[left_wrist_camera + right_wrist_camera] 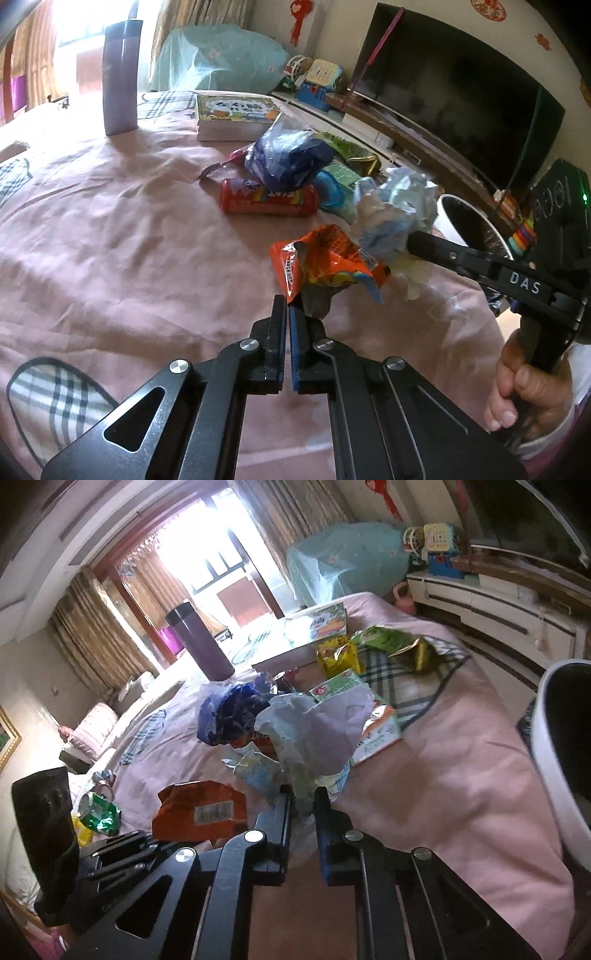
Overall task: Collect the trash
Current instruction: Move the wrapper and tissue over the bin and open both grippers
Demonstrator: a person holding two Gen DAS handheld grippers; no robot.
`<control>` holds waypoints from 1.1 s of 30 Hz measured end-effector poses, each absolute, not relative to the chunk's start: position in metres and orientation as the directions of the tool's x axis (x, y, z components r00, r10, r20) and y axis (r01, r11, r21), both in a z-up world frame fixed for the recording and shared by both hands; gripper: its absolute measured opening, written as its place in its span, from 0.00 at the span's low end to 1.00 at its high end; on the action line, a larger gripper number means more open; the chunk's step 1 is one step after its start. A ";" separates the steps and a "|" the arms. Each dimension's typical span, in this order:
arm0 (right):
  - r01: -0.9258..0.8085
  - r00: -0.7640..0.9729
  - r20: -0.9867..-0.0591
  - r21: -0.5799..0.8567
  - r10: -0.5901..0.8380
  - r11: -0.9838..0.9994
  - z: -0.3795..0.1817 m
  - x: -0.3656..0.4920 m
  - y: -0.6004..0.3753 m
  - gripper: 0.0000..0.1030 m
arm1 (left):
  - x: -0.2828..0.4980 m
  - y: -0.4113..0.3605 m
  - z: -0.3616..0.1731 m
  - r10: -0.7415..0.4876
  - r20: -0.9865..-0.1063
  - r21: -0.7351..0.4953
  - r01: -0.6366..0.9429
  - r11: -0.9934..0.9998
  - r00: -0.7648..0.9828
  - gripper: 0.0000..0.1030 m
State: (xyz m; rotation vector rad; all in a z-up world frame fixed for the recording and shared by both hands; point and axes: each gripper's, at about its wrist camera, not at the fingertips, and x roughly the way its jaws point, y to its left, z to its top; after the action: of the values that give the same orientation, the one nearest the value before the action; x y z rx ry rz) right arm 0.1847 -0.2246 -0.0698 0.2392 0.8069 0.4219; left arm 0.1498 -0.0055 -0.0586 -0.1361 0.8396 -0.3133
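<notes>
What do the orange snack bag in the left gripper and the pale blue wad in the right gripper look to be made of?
Orange snack bag: glossy printed plastic film with a dull grey lining at the torn mouth, probably metallised; it creases sharply and glints. Pale blue wad: thin crumpled translucent plastic film, possibly mixed with tissue; light shows through its folds. Left gripper and right gripper are each shut on theirs.

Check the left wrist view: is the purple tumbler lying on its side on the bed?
No, the purple tumbler stands upright on the pink bedspread, left of the book.

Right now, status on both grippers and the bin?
Left gripper shut on orange snack wrapper. Right gripper shut on crumpled pale plastic. White bin open at bed's edge, path unobstructed.
</notes>
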 end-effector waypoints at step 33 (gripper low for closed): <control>0.031 0.807 -0.558 0.368 0.194 0.929 -0.032 0.101 -0.400 0.11 | 0.157 -0.169 -0.017 -0.460 -0.680 -0.195 0.464 0.864 0.571 0.01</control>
State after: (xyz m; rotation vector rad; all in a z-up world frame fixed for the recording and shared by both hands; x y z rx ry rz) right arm 0.1010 -0.4003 -0.0318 0.3738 0.6297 0.0897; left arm 0.1566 -0.1690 -0.0167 0.0056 0.7959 -0.5414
